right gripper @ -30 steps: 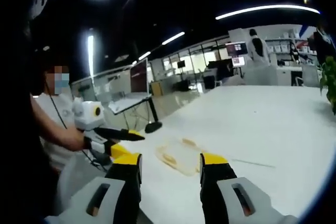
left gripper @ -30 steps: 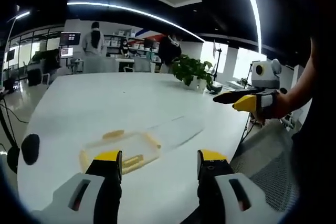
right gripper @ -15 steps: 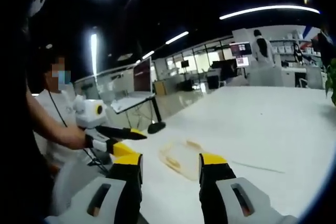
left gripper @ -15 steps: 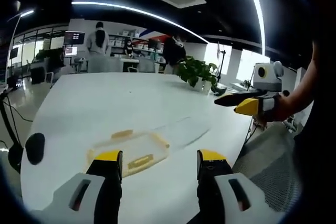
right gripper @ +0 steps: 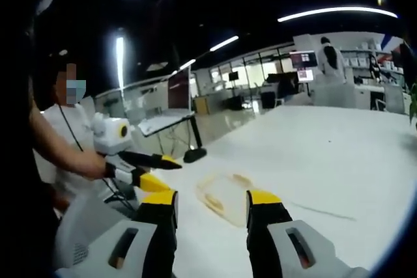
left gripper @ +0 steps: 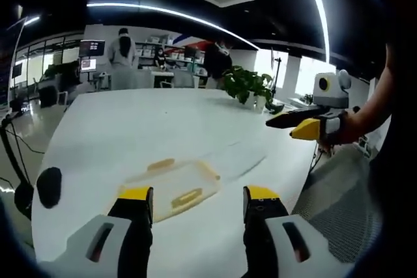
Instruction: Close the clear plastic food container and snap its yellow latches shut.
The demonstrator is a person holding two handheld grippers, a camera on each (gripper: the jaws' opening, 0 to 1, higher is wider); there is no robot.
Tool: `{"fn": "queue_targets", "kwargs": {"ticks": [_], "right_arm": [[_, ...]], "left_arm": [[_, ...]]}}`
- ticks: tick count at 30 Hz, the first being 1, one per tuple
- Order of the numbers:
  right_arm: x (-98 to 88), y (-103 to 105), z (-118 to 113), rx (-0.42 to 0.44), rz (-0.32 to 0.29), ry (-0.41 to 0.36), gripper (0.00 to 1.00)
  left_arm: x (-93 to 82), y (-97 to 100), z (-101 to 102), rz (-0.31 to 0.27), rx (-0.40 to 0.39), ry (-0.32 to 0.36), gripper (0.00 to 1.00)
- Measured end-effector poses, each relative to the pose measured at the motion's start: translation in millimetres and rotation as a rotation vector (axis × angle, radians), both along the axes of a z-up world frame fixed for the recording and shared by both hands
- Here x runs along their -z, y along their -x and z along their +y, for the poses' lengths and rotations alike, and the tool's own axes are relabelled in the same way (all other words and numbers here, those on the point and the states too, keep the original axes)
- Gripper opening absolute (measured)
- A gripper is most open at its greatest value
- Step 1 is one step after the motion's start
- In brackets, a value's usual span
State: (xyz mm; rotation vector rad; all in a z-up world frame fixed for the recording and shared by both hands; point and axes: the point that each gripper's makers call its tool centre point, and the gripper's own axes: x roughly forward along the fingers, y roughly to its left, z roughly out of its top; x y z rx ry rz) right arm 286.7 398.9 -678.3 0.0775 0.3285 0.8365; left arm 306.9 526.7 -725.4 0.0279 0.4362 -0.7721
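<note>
- Lying flat on the white table (left gripper: 130, 122), the clear container (left gripper: 171, 187) was seen just beyond both grippers.
- Left gripper (left gripper: 198, 201): jaws parted, nothing held.
- Right gripper (right gripper: 212, 201): jaws parted, nothing held.

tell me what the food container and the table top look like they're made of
Food container: likely clear plastic, since the table shows through it, with opaque yellow latches that look like plastic. Table: smooth white top, faintly glossy; laminate or painted board, can't tell which.

Clear plastic container (left gripper: 171, 183), glossy white table (left gripper: 130, 128)
</note>
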Motion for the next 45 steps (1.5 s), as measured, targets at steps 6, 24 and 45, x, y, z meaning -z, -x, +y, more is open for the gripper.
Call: {"fn": "queue_targets", "kwargs": {"ticks": [6,24,45], "right_arm": [[7.5,-4.8,3.9,-0.022,-0.001,0.027,0.41],[22.6,-23.9,9.5,-0.074,-0.012,0.111,0.40],[43.0,-47.3,21.2,-0.141,-0.020,0.200,0.42]], "left_arm": [[3.8,-4.6,4.0,0.002,0.021,-0.024,0.56],[15.0,-25.3,20.7,0.000,0.086,-0.123,0.52],[37.5,-44.8,32.1,0.038,0.166,-0.206,0.52]]}}
